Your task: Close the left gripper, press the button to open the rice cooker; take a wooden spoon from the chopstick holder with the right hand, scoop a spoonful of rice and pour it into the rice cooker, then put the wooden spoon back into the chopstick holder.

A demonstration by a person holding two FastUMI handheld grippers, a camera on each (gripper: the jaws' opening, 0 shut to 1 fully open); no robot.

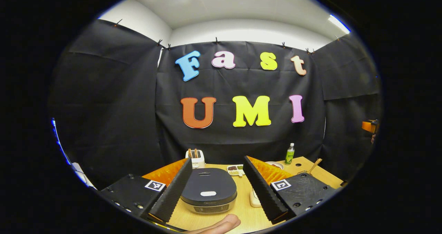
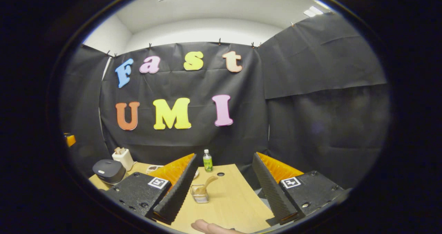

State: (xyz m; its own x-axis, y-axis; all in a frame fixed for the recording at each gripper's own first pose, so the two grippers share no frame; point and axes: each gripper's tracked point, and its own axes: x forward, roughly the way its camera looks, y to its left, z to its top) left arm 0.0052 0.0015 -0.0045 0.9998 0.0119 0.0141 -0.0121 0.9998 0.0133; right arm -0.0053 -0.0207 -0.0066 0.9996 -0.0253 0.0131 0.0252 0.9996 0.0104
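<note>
The rice cooker (image 1: 209, 189) sits on the wooden surface (image 1: 241, 209) straight ahead of my left gripper (image 1: 217, 192), framed between its two jaws, which stand wide apart with nothing in them. Its dark lid is down, a pale button (image 1: 208, 193) near the front edge; the panel below is too small to read. A fingertip (image 1: 221, 224) pokes in at the bottom, cut off by the edge.

In the right gripper view the chopstick holder (image 2: 199, 193), a clear wire-like cup, stands on the surface between the jaws of my right gripper (image 2: 224, 196), also spread apart and empty. The wooden spoon (image 2: 207, 185) leans out of it, bowl end hidden inside. From the left gripper view the same spoon is half covered by my jaw.

Behind the cooker stands a white box (image 1: 195, 158) with brown sticks in it; what they are I cannot make out. Beside it lies a small divided dish (image 1: 235, 170), partly hidden, and farther right a green bottle (image 1: 289, 154). A white object (image 1: 255, 199) is mostly hidden behind my left gripper's right jaw.
</note>
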